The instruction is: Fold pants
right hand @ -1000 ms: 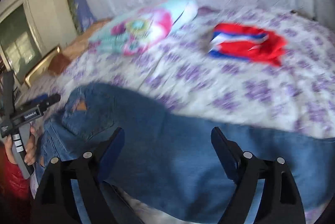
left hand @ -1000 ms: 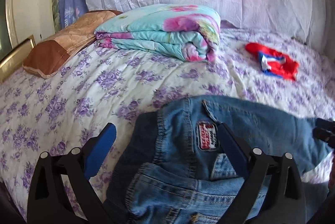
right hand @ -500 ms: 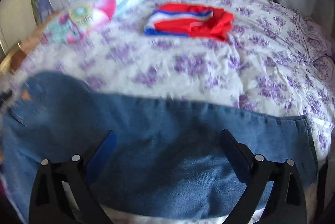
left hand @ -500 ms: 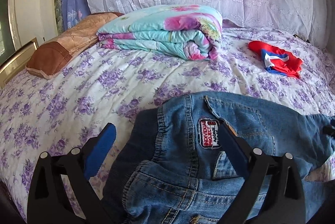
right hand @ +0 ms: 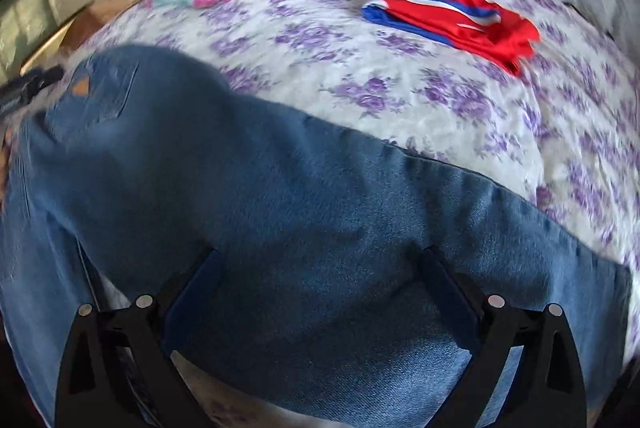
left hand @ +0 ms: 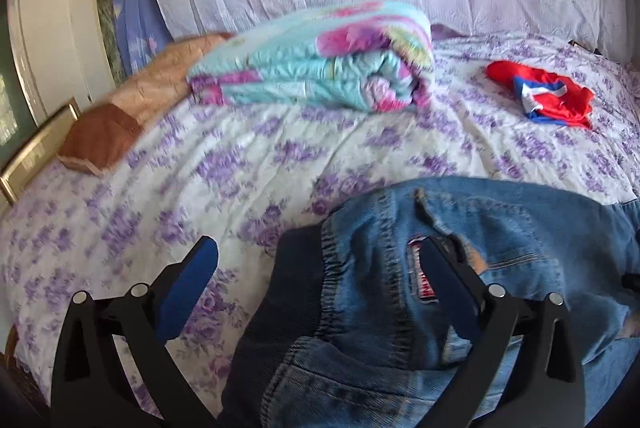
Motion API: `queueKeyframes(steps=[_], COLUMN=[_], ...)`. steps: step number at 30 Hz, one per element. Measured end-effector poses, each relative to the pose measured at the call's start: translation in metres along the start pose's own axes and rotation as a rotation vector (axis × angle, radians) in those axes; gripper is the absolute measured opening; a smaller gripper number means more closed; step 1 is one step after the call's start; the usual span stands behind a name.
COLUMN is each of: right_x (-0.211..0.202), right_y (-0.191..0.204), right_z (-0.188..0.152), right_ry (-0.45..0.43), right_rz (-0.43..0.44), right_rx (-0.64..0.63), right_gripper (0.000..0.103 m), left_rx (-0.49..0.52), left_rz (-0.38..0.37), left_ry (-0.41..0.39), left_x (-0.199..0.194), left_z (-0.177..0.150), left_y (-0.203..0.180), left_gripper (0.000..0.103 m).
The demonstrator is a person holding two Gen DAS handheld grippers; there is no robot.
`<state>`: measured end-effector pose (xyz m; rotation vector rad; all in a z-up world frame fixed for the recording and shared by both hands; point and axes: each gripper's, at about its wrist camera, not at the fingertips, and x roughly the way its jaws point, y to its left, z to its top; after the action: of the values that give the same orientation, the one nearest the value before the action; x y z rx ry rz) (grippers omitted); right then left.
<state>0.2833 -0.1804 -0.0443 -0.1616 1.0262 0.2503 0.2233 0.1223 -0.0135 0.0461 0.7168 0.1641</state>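
Both hand-held grippers, left (left hand: 316, 260) and right (right hand: 320, 268), are hovering wide open over the jeans (right hand: 280, 188); grabbing one layer risks a crooked fold.

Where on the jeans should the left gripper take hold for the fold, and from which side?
Probably the elastic waistband of the jeans, coming down from above at its bed-side edge. That thick gathered band lies between the open left gripper fingers, bunched enough to pinch, with bare floral bedsheet beside it.
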Motion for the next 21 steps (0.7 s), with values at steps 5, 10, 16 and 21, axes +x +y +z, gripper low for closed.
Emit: queueKeyframes(steps=[5, 10, 16, 21], right_x=[-0.021, -0.027, 0.013, 0.028], right_y=[0.000, 0.002, -0.020, -0.021], right_z=[0.014, 0.050, 0.082, 0.082], right_ry=[-0.029, -0.067, 0.027, 0.068], right_rz=[0.024, 0.099, 0.306, 0.383], right_rx=[-0.156, -0.396, -0.379, -0.408], right_gripper=[0.100, 0.100, 0.081, 0.081], left_rx=[-0.237, -0.523, -0.462, -0.383], left_rz=[-0.256, -0.498, -0.552, -0.633], left_ry=[0.072, 0.174, 0.208, 0.262], left_x=[0.020, 0.055, 0.058, 0.059], left_z=[-0.003, -0.021, -0.017, 0.005], left_y=[0.051, 0.091, 0.077, 0.079], left_gripper=[0.098, 0.098, 0.098, 0.098])
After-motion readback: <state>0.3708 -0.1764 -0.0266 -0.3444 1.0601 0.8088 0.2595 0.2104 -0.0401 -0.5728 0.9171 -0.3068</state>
